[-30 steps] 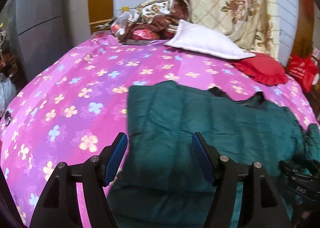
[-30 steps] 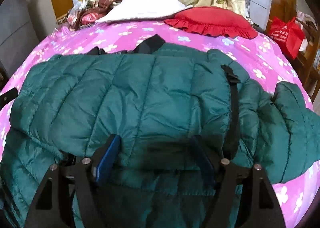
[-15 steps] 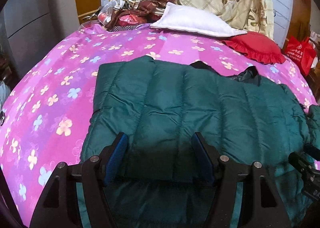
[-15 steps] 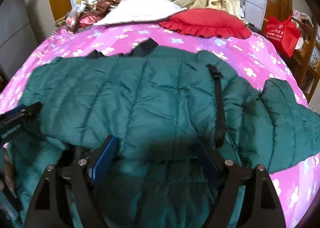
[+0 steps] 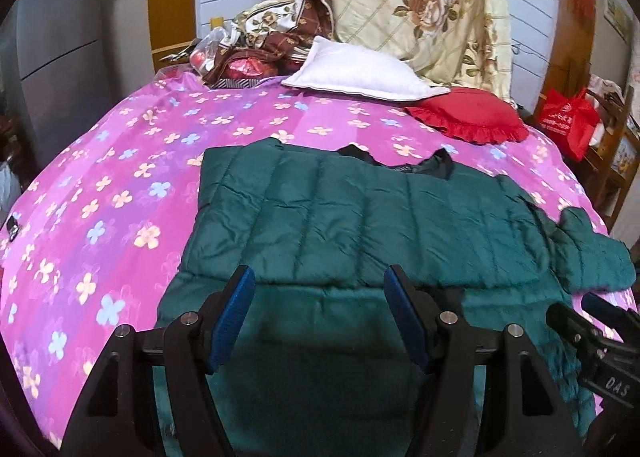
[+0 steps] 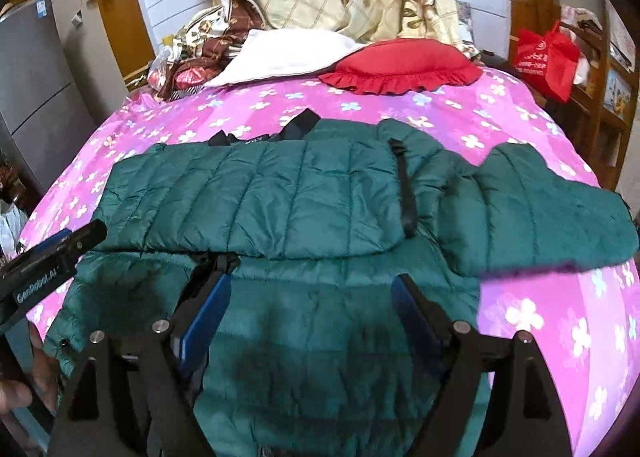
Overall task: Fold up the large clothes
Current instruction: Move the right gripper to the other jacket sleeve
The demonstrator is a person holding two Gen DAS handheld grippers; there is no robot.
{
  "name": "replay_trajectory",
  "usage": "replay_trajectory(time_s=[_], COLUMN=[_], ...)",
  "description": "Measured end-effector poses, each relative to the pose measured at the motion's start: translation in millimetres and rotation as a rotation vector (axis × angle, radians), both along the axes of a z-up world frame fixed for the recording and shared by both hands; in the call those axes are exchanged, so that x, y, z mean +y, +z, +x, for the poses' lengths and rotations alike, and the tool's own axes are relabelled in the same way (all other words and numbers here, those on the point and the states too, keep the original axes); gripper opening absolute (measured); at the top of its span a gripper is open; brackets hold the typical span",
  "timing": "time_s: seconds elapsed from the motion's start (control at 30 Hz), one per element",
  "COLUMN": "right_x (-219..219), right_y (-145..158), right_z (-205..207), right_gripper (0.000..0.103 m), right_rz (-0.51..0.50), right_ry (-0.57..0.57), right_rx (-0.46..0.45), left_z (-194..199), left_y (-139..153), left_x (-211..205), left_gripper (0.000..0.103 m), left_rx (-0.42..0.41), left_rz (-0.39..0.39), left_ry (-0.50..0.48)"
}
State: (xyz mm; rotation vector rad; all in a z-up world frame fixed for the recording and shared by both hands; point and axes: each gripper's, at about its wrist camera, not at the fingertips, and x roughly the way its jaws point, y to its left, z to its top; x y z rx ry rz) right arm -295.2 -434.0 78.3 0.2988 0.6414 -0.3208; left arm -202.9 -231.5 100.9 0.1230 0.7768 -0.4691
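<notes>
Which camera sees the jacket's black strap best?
The right wrist view: the black strap runs in full down the green jacket. In the left wrist view the jacket shows, but I cannot make out the strap there.

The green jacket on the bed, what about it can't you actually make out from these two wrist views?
- Near hem of the green jacket: left wrist view, hidden behind the left gripper and cut off by the bottom edge.
- Same hem in the right wrist view: hidden behind the right gripper.
- Layers under the folded-over panel: covered by the panel itself, both views.
- Sleeve tip: blurred, right wrist view.
- Collar label: too small to read.
</notes>
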Motion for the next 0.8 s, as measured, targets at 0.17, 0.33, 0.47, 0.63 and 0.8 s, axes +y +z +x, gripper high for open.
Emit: replay_trajectory(time_s=[0.17, 0.33, 0.47, 0.63, 0.8], right_x=[-9, -13, -16, -13, -10], right_y=[-2, -4, 2, 18, 25], right_z=[-15, -38, -49, -89, -113], right_gripper=[0.087, 0.088, 0.089, 0.089, 0.089], right_rz=[-0.002, -0.027, -0.033, -0.042, -0.039], right_ry=[-0.028, -0.048, -0.062, -0.085, -0.108], right_rx=[-0.014, -0.031, -0.045, -0.053, -0.056], left_z=[-24, -44, -59, -75, -81], left_y=[9, 16, 17, 22, 24], left_x=[0, -6, -12, -23, -29], left_gripper=[0.049, 0.049, 0.049, 0.049, 0.049], left_rx=[-0.024, -0.055, -0.042, -0.055, -0.032], left_rz=[0.007, 0.034, 0.019, 0.008, -0.034], left_ry=[0.005, 0.006, -0.027, -0.05, -0.07])
